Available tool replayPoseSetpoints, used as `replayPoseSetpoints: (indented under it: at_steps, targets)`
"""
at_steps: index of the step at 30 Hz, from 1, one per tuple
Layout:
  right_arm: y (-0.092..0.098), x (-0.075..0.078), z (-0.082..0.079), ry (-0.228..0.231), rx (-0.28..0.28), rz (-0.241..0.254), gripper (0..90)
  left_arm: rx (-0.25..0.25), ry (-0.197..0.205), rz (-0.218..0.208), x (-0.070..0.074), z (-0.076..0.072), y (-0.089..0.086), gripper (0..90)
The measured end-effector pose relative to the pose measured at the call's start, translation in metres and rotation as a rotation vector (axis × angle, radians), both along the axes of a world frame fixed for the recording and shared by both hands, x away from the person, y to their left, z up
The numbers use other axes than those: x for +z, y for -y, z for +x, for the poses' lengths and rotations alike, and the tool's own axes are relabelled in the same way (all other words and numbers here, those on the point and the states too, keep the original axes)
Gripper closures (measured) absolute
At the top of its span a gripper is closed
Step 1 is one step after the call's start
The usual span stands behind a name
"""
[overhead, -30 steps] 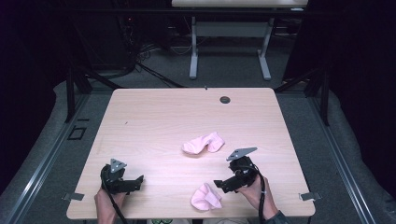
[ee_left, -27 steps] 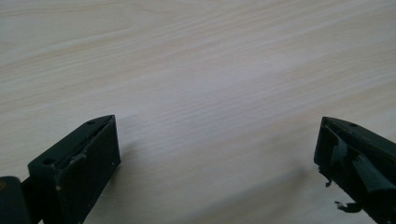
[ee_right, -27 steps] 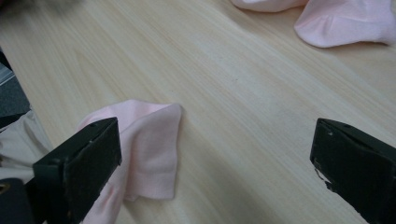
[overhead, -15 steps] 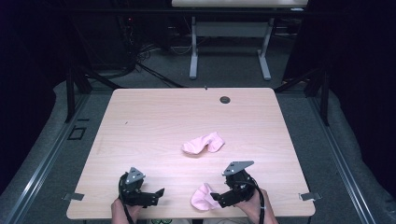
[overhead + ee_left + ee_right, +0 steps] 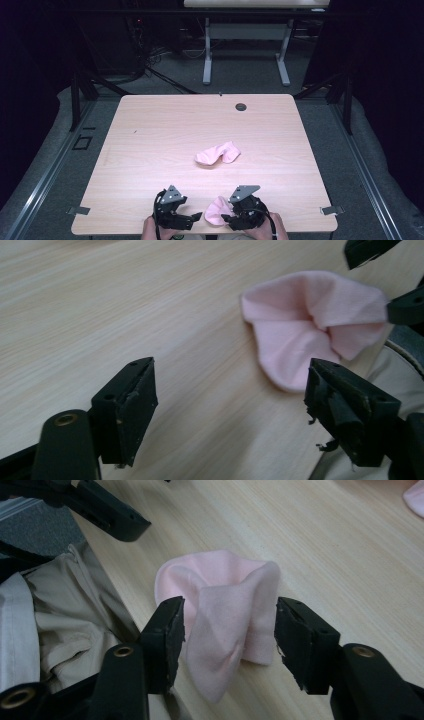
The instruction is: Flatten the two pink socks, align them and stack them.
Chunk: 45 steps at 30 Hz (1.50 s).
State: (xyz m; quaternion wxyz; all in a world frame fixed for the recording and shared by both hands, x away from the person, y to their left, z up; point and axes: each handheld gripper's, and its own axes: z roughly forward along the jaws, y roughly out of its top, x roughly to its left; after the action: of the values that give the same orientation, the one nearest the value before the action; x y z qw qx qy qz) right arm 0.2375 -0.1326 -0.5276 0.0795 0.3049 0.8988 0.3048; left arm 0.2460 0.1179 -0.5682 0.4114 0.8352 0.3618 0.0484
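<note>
A crumpled pink sock (image 5: 216, 211) lies by the table's front edge, between my two grippers. My right gripper (image 5: 226, 218) points left at it. In the right gripper view the sock (image 5: 225, 625) stands bunched between the jaws of the right gripper (image 5: 227, 640), which are open and flank it closely. My left gripper (image 5: 196, 219) points right. In its own view the left gripper (image 5: 230, 405) is wide open and holds nothing, with the sock (image 5: 310, 335) a little ahead. A second pink sock (image 5: 218, 154) lies flat at mid-table.
The wooden table (image 5: 150, 130) has a black grommet (image 5: 241, 106) near its far edge. The front edge runs just behind both grippers, with the person's beige trousers (image 5: 65, 610) below it. Metal brackets (image 5: 331, 210) stick out at the front corners.
My left gripper has moved right along the front edge, close to the near sock. My right gripper has drawn back toward the front edge and turned onto that sock.
</note>
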Motion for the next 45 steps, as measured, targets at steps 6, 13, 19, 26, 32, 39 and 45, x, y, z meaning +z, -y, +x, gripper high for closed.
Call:
replayPoseSetpoints:
  at_steps: [6,13,19,26,32,39,45]
  targets:
    - [-0.002,-0.005,0.0,-0.015,-0.005,-0.011,62.3,-0.09,0.002,0.031,-0.002,-0.003,0.024,32.2]
    - [-0.001,-0.008,0.002,-0.026,-0.01,0.0,76.9,-0.1,0.011,0.114,-0.005,-0.005,0.042,52.4]
    - [0.002,-0.01,0.003,-0.032,-0.029,0.029,83.9,-0.103,0.044,0.17,-0.005,-0.008,0.05,70.6]
    - [0.009,-0.005,0.003,-0.016,-0.057,0.056,85.9,-0.127,0.079,0.166,-0.003,-0.01,0.051,86.2]
    - [0.026,0.003,0.007,-0.002,-0.101,0.096,85.9,-0.118,0.084,0.13,0.004,-0.007,0.04,86.5]
    - [0.042,0.01,0.013,0.01,-0.151,0.127,85.9,-0.105,0.089,0.099,0.018,-0.002,0.026,86.4]
    - [0.04,0.021,0.019,0.124,-0.137,0.018,85.9,-0.119,0.077,0.092,0.036,0.013,0.024,86.4]
